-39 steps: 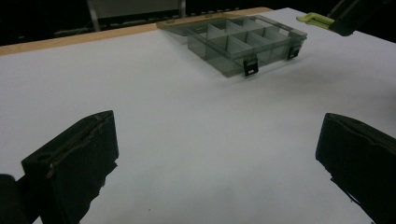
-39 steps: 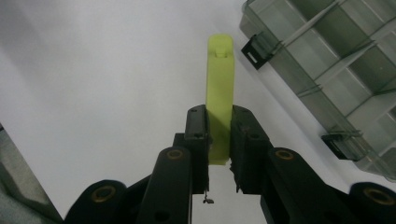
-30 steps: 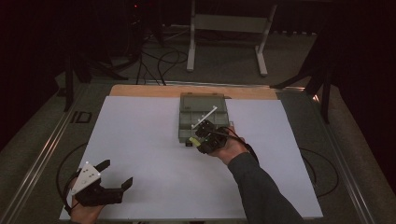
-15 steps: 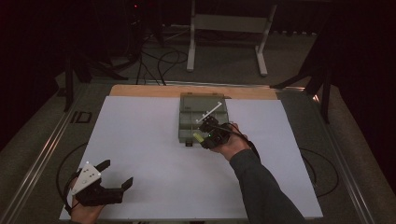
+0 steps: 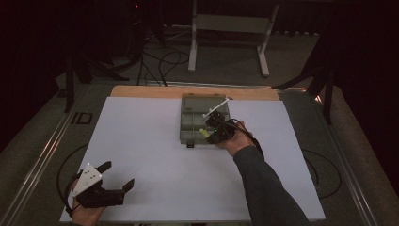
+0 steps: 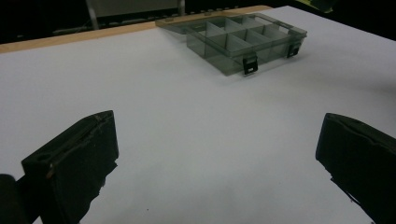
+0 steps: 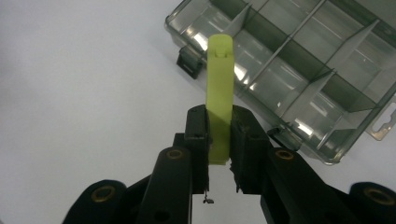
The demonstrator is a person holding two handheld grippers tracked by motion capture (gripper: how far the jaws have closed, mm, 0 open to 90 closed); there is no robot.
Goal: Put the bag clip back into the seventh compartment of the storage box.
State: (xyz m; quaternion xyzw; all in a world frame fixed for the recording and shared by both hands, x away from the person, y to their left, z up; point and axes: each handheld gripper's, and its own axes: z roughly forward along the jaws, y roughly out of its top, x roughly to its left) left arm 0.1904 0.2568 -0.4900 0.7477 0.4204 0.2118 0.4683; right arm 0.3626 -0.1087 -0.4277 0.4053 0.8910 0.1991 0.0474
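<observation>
Gripping a slim yellow-green plastic stick [image 7: 219, 93] between its two black jaws, the right gripper [image 5: 210, 133] hovers at the near edge of the shallow smoky-grey transparent plastic organizer box [image 5: 194, 120]. In the right gripper view the stick rises straight out of the clenched jaws, and its rounded tip lies over a corner compartment of the box, beside one small black latch [image 7: 189, 60]. Whether the tip touches the box I cannot tell. The box stands with its lid open on the white sheet [image 5: 141, 141] that covers the table, and thin dividers split it into several compartments. The left gripper [image 5: 118, 179] rests well apart from the box, toward the near left corner of the sheet, its jaws spread wide with nothing between them.
</observation>
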